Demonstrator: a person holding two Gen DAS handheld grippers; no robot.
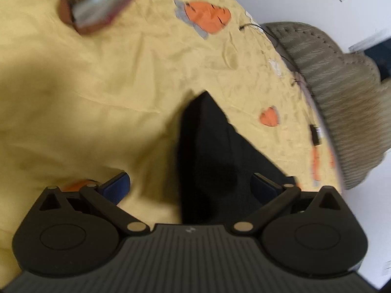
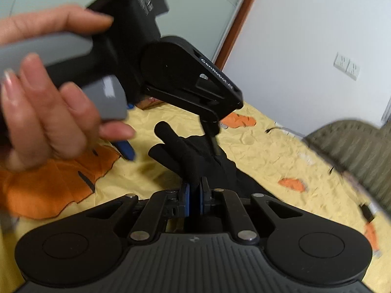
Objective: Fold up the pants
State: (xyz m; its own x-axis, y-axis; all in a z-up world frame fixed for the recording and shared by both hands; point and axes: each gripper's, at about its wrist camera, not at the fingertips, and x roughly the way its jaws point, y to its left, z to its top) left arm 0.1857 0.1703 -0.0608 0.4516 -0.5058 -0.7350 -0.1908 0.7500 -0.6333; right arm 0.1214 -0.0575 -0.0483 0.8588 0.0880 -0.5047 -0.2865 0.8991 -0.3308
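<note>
Presently, the black fabric pants (image 1: 215, 161) are lying bunched on the wrinkled yellow bedsheet printed with orange shapes (image 1: 102, 80), and both tools are working at them.

In the left wrist view, the left gripper (image 1: 193, 185) is hanging over the sheet with its jaws standing wide apart. A dark peaked fold of the pants is rising between the two blue-padded fingers (image 1: 117, 188); the right-hand finger is lying against the cloth, while the left-hand one is well clear of it. Whether the cloth is touching that pad cannot be told, as the frame is blurred.

In the right wrist view, the right gripper (image 2: 194, 195) is showing its jaws drawn together and clamped on a rolled edge of the pants (image 2: 195, 156), which is running up and away from the blue pads (image 2: 186, 199). Beyond it, the person's left hand (image 2: 46, 114) is gripping the grey-and-black handle of the left gripper (image 2: 171, 136), whose fingers are reaching down at the same bunch of cloth.

A ribbed olive-brown cushioned chair back (image 1: 342, 97) is standing just beside the far edge of the bed. A blurred maroon-edged box-like object (image 1: 97, 5) is sitting on the sheet, well apart from the pants. White wall sockets (image 2: 347, 64) are showing on the pale wall.
</note>
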